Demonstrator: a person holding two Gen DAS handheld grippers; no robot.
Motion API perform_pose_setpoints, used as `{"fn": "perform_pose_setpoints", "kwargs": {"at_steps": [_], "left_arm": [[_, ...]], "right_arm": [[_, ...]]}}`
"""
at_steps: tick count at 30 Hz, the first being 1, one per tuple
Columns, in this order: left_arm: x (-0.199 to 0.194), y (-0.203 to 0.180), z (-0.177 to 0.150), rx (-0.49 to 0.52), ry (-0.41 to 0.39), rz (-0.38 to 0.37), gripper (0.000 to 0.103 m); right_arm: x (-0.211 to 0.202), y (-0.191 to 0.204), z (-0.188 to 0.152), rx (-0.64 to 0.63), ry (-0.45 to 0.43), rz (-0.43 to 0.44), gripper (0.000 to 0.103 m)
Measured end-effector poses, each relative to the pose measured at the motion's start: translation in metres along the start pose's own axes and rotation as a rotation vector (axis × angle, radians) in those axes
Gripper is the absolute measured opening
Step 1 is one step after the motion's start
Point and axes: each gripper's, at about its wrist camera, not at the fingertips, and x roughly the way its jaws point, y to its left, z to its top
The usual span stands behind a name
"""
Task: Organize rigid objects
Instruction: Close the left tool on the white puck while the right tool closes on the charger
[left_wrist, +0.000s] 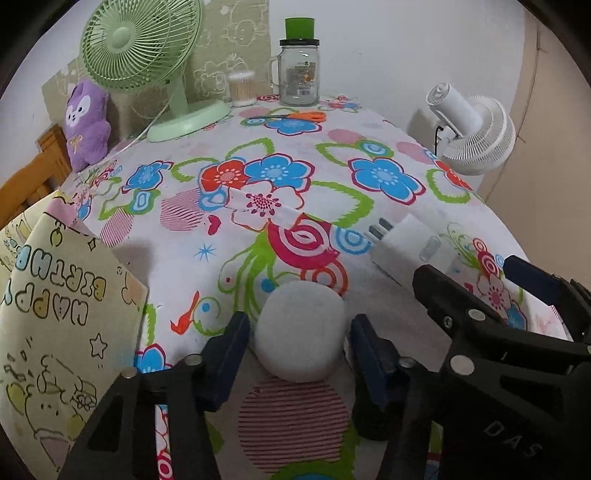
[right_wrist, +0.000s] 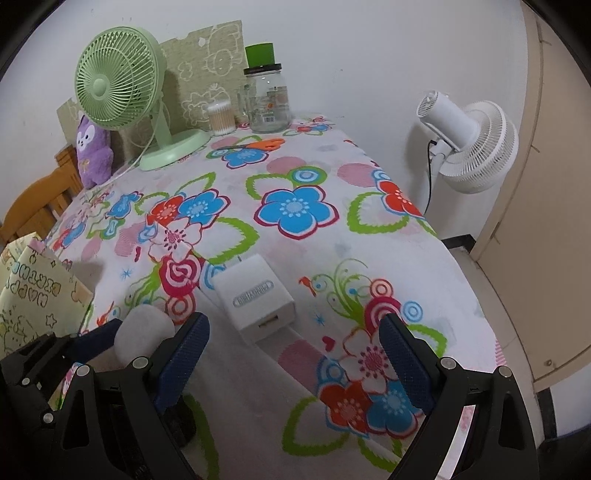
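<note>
A greyish-white rounded object (left_wrist: 300, 334) lies on the flowered tablecloth (left_wrist: 280, 417) near the front edge. My left gripper (left_wrist: 299, 325) has its blue pads against both sides of it. A white USB charger (right_wrist: 255, 301) with its plug prongs pointing away lies to the right of that object. My right gripper (right_wrist: 293, 325) stands open just short of the charger, its blue fingers spread wide with only cloth between them. In the left wrist view the charger (left_wrist: 402, 243) lies beyond the right gripper (left_wrist: 476, 273). The right gripper's left finger hides part of the rounded object (right_wrist: 144, 330).
At the back stand a green desk fan (left_wrist: 140, 48), a swab box (left_wrist: 242, 88), a glass jar with a green lid (left_wrist: 299, 70) and orange scissors (left_wrist: 291, 117). A purple plush (left_wrist: 86, 122) and a "Happy Birthday" paper bag (left_wrist: 62, 314) are at the left. A white fan (right_wrist: 469, 144) stands beyond the table's right edge.
</note>
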Motion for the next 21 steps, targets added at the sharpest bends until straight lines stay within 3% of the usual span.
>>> {"fn": "perform_pose_setpoints", "kwargs": {"at_steps": [2,11,14,19,21], "left_arm": [[0.001,0.002,0.003,-0.009,0.001,-0.005,0.051],[0.000,0.002,-0.001,0.014,-0.028,-0.005,0.051],[0.001,0.004,0.000,0.011,-0.026,-0.012,0.051],[0.001,0.004,0.001,0.016,-0.024,-0.019,0.051],[0.001,0.004,0.001,0.026,-0.027,-0.017,0.051]], "right_arm": [[0.003,0.001,0.002,0.005,0.003,0.008,0.095],[0.020,0.015,0.007,-0.045,0.041,-0.001,0.094],[0.026,0.017,0.008,-0.048,0.053,0.003,0.087],[0.032,0.023,0.011,-0.070,0.061,0.000,0.057],[0.031,0.025,0.011,-0.075,0.058,0.009,0.054]]}}
